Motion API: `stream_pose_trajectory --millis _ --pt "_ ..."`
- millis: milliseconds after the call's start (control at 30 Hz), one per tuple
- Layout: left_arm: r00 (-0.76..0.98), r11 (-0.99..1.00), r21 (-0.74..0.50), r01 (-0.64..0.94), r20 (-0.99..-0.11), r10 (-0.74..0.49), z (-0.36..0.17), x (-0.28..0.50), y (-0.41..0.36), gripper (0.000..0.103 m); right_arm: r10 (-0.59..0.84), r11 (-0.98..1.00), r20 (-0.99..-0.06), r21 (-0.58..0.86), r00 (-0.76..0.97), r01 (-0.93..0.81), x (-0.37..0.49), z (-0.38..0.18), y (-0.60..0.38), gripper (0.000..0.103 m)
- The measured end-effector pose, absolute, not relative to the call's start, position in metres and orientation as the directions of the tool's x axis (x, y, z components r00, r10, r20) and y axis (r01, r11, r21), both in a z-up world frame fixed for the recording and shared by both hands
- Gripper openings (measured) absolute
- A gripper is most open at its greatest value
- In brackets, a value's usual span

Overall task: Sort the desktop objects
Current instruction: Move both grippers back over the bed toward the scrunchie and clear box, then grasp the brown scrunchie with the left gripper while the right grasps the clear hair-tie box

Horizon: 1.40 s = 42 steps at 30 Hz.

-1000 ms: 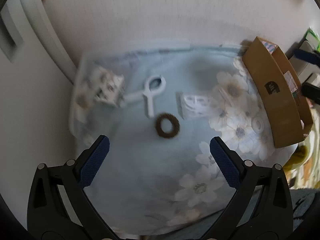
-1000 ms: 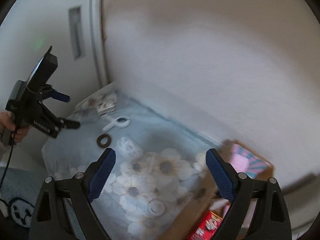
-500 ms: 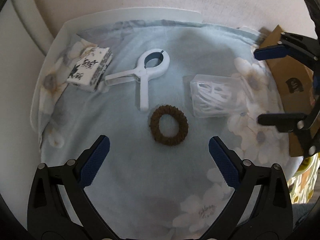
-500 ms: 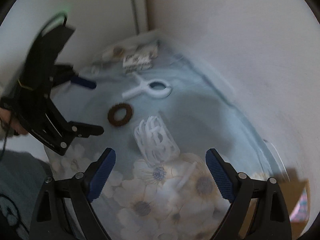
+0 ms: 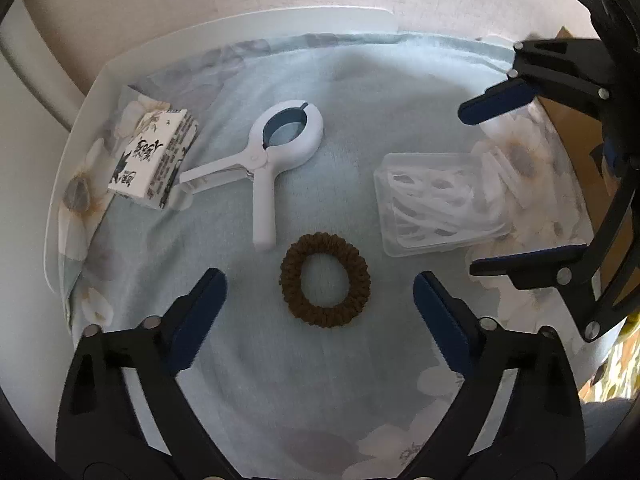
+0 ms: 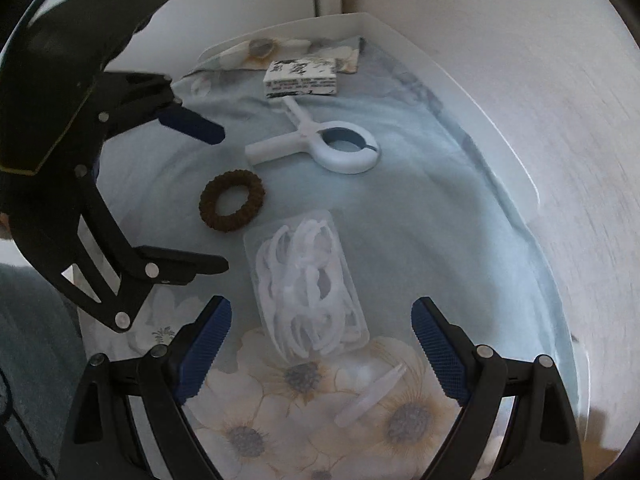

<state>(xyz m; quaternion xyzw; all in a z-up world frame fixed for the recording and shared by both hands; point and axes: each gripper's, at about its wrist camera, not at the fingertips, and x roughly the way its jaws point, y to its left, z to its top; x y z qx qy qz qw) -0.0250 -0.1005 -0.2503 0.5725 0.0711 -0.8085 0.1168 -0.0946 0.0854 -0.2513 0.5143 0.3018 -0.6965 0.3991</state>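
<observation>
A brown hair tie lies on the blue floral cloth, between the open jaws of my left gripper. A white clamp clip and a small black-and-white box lie beyond it to the left. A clear case of white clips lies to the right. My right gripper is open over that clear case. The hair tie, clamp clip and box also show in the right wrist view. White tweezers lie near the right fingers.
A white tray rim borders the cloth, with a wall close behind. A brown cardboard box stands at the right edge. The right gripper shows in the left wrist view, the left gripper in the right wrist view.
Both grippers have come down closer to the cloth. The left now frames the hair tie, the right has swung over the clear case. Both stay open.
</observation>
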Motion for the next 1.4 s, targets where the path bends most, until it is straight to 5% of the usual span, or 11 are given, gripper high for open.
stream_pose_trajectory --millis 133,267,333,400,500,600,1033,1400 --pt "-0.308 -0.964 0.048 0.261 -0.943 -0.130 -0.254 -0.027 -0.098 0.079 -0.243 -0.459 -0.954 -0.046 -0.175 0.887 -0.091 -0.255 0.080 0.089" --pt "-0.330 -0.965 0.055 0.257 -0.934 -0.141 -0.253 -0.026 -0.095 0.075 -0.222 -0.422 -0.956 -0.083 -0.192 0.903 -0.088 -0.261 0.076 0.062" --pt "-0.337 -0.965 0.057 0.256 -0.930 -0.145 -0.253 -0.027 -0.093 0.071 -0.238 -0.412 -0.954 -0.069 -0.181 0.909 -0.087 -0.262 0.077 0.059" --pt "-0.348 -0.966 0.045 0.254 -0.928 -0.135 -0.251 -0.027 -0.090 0.054 -0.254 -0.409 -0.954 -0.043 -0.159 0.912 -0.088 -0.261 0.077 0.049" --pt "-0.352 -0.964 0.043 0.261 -0.926 -0.137 -0.247 -0.028 -0.089 0.026 -0.255 -0.409 -0.955 -0.038 -0.154 0.912 -0.088 -0.259 0.078 0.049" --pt "-0.360 -0.961 0.019 0.275 -0.925 -0.122 -0.245 -0.026 -0.094 0.020 -0.270 -0.424 -0.952 -0.018 -0.146 0.905 -0.090 -0.252 0.082 0.049" --pt "-0.401 -0.934 -0.014 0.356 -0.905 -0.139 -0.204 -0.001 -0.132 0.017 -0.350 -0.529 -0.928 0.087 -0.124 0.844 -0.088 -0.222 0.087 0.049" --pt "-0.451 -0.926 -0.007 0.378 -0.874 -0.178 -0.139 -0.004 -0.128 0.017 -0.445 -0.689 -0.852 0.129 -0.276 0.713 -0.071 -0.148 0.119 0.049"
